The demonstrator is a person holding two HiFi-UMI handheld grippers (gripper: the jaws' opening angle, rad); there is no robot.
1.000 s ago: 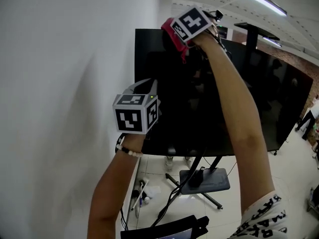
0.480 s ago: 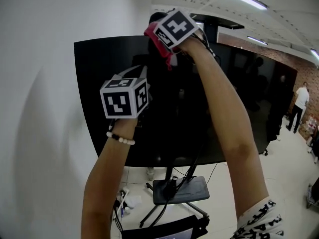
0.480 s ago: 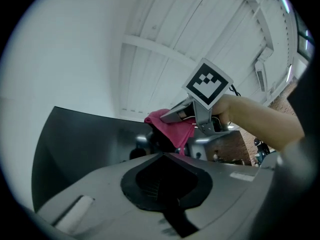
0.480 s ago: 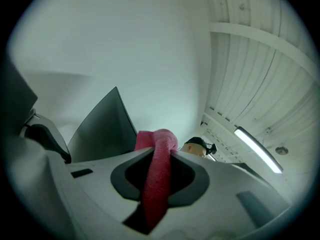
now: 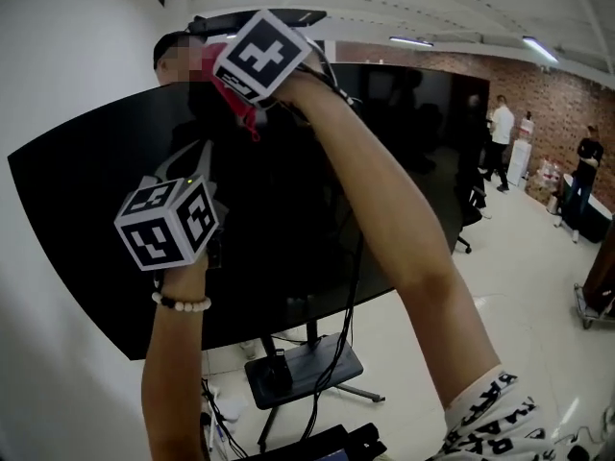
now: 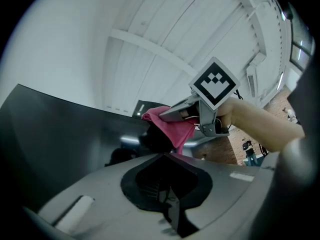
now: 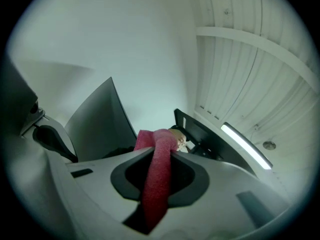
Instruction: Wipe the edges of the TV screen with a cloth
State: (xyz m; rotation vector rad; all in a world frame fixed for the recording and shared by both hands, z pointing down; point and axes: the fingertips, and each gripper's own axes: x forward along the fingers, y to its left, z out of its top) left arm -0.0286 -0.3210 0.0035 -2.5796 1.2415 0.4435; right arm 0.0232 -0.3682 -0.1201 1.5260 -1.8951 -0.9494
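**Left claw** [image 6: 166, 176]: its jaws are closed together with nothing between them. It is held up in front of the TV screen [image 5: 404, 152], below and to the left of the right claw [image 7: 158, 156]. A bead bracelet [image 5: 182, 303] circles the wrist just behind it.

**Right claw:** it is carried above the left one on an outstretched arm [image 5: 384, 229], with the jaws clenched on a pink-red cloth [image 7: 156, 184]. The cloth runs as a folded strip through the jaw opening. Its bunched end sticks out beyond the tips, and a loose flap hangs under them. That end lies at the top edge of the screen, in the left half. Its dark reflection shows in the glass directly beneath the claw.

**Beyond the claws:** just past the right claw's tips, a dark bar [image 5: 259, 17] sits on top of the screen. Below both claws, the screen's stand [image 5: 303, 368] rests its flat base on the pale floor [image 5: 500, 296], and cables [image 5: 351, 296] hang down toward it. A white wall [image 5: 58, 56] rises to the left of the left claw.

**Background:** far to the right of the claws, a person in a white top [image 5: 501, 128] and a person in dark clothes [image 5: 584, 161] stand before a brick wall [image 5: 548, 84]. Strip lights [image 5: 541, 48] run along the ceiling above them.
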